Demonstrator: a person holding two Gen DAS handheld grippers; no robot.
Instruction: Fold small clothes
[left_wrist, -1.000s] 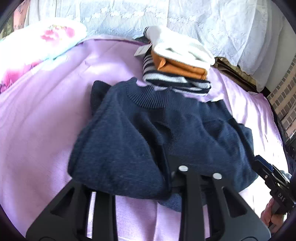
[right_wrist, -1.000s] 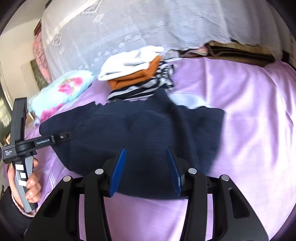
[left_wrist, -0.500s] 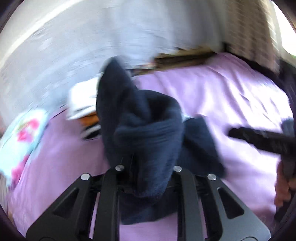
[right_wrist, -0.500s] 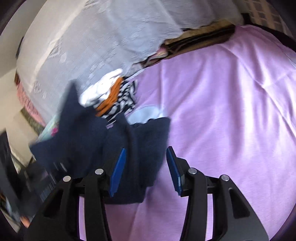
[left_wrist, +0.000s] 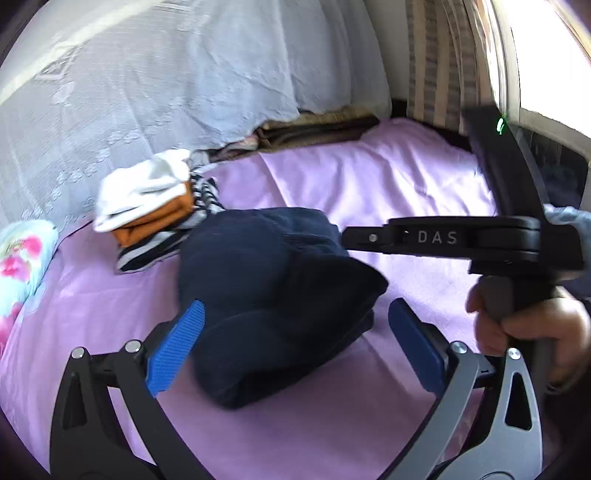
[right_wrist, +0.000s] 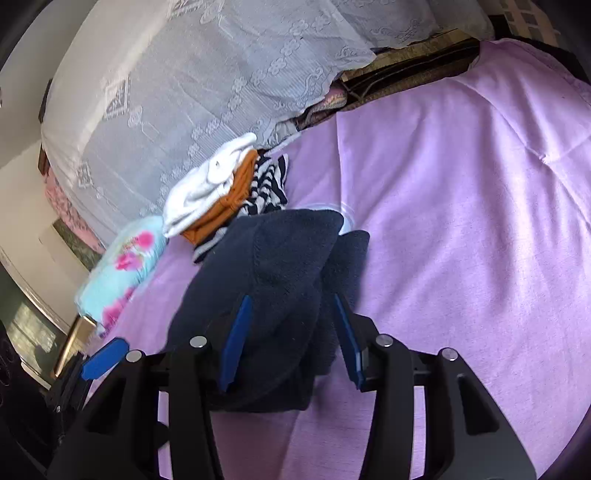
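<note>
A navy knit sweater (left_wrist: 273, 291) lies folded over in a thick bundle on the purple bed sheet (left_wrist: 369, 184). My left gripper (left_wrist: 295, 347) is open wide, its blue pads (left_wrist: 177, 347) standing on either side of the bundle's near end without touching it. My right gripper (right_wrist: 291, 341) is open too, with sweater (right_wrist: 280, 266) cloth lying between its blue fingers (right_wrist: 236, 343). The left wrist view shows the right gripper's body (left_wrist: 436, 238) above the sweater's right side, with a hand (left_wrist: 535, 325) holding it.
Behind the sweater is a stack of folded clothes (left_wrist: 155, 210): white on top, then orange, then striped. A floral pillow (left_wrist: 18, 266) lies at the left. Lace-covered bedding (left_wrist: 147, 92) and brown folded blankets (left_wrist: 314, 129) line the back.
The left gripper, shut on the sweater a second ago, swung it up and over, then opened and let go. The sweater went from spread flat to a folded bundle.
</note>
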